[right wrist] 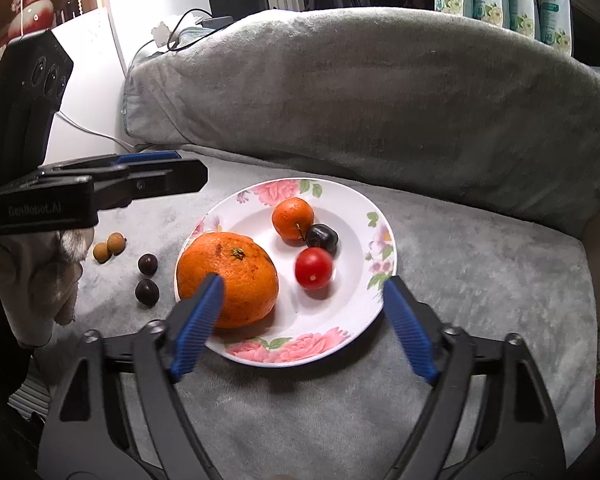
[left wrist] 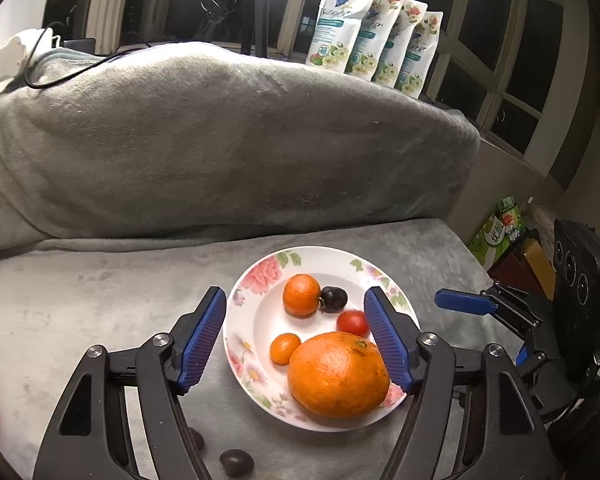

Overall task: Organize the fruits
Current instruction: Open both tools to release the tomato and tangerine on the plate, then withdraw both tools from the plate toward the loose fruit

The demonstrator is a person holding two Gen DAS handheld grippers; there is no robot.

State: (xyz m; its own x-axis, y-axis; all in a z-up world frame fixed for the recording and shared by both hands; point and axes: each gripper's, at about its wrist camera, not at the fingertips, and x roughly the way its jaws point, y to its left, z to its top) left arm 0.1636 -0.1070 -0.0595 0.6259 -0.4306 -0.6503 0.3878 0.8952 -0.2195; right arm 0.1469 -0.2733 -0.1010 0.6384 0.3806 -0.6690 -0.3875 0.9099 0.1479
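On a grey plush-covered seat, two hand-held black grippers with blue ribbed pads hovered over a white, flower-rimmed ceramic plate.

Out to the left of both sets of jaws, loose on the grey fabric, lay two small tan round fruits and two dark cherries, not yet gathered.

The left gripper stood wide open and held nothing. Between its pads, close to the right-hand one though contact was unclear, sat a large, dimpled orange mandarin. A tiny orange kumquat-like fruit touched the mandarin's left side.

The right gripper also stood wide open and empty, its left pad in front of the mandarin, its right pad just off the plate's rim. Beyond the jaws lay a small orange tangerine, a dark cherry with a stem beside it, and a glossy red cherry tomato.

The mandarin was probably the heaviest piece, firm yet yielding, best taken across its widest middle. The cherries and tomato looked smooth, slippery, easily bruised and prone to rolling, so a light, centred pinch would suit. The plate was probably hard, slick and breakable.
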